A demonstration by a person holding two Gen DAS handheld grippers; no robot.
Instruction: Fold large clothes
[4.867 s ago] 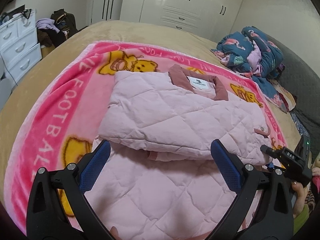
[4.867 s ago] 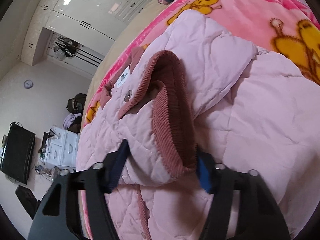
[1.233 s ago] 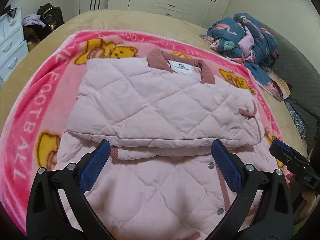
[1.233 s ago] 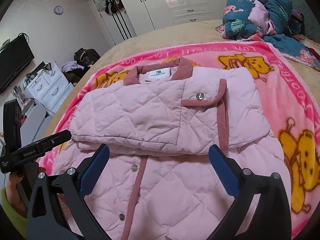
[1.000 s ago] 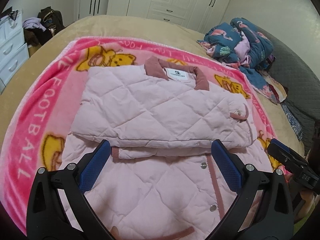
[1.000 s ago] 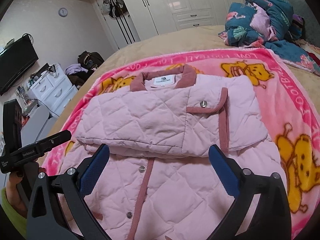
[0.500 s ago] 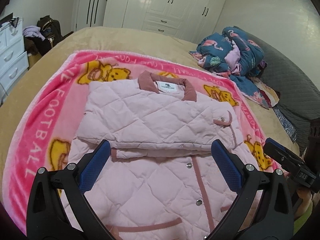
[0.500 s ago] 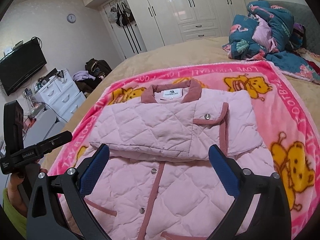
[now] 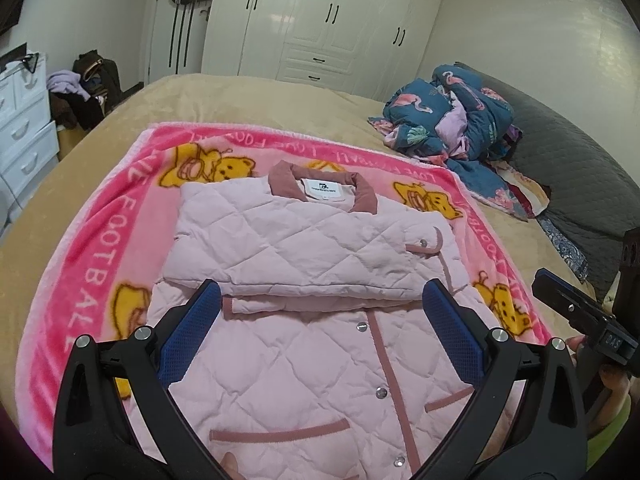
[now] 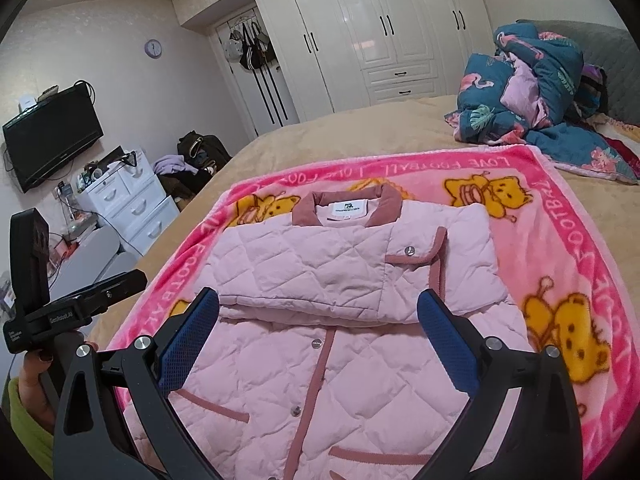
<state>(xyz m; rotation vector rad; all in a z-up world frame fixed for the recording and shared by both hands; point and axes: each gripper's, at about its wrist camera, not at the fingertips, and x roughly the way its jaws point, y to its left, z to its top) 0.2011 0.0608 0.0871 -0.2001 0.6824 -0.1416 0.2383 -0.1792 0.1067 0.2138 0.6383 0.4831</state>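
One pink quilted jacket (image 9: 304, 248) lies under two spread, empty tools (image 9: 320, 332).

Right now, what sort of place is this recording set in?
A home bedroom, most likely: the jacket lies on a blanket spread over a bed, with wardrobes behind and a TV on the wall.

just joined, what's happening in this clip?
A person is folding a pale pink quilted jacket with dusty-rose trim, laid on a pink bear-print fleece blanket on a tan bed. Both sleeves are folded across the chest into a neat band; the lower half with the snaps lies flat. The left claw and right claw are both open and empty, above the near hem. A likely next move is folding the bottom half up.
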